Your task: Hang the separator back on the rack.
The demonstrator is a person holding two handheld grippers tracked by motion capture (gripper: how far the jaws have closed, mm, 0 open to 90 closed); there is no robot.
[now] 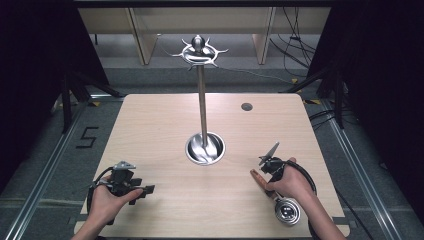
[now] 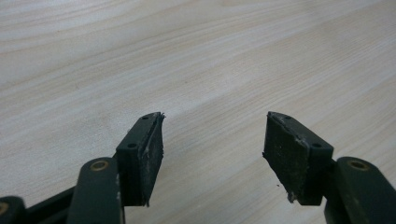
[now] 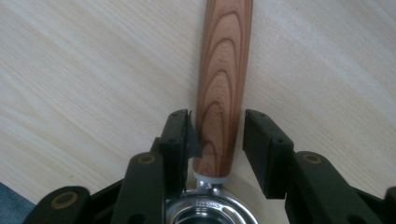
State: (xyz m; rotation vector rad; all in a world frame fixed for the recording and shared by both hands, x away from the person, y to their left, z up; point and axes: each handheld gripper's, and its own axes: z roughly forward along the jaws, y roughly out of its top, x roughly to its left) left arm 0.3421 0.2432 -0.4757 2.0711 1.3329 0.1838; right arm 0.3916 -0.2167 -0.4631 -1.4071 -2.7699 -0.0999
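Note:
A utensil with a wooden handle (image 3: pixel 223 79) and a round metal head (image 1: pixel 287 212) lies flat near the table's front right corner. My right gripper (image 3: pixel 217 135) is down over it, shut on the handle just above the metal collar, with a jaw on each side. In the high view, the right gripper (image 1: pixel 271 182) sits under the person's right hand. My left gripper (image 2: pixel 215 140) is open over bare wood with nothing between its pads. In the high view, the left gripper (image 1: pixel 148 191) is near the front left.
A tall metal stand (image 1: pixel 202 100) rises from a round shiny base (image 1: pixel 205 148) at the table's middle, with a ring of hooks (image 1: pixel 200 51) on top. A small dark grommet (image 1: pixel 246 106) sits at the back right. Cables trail on the floor beyond.

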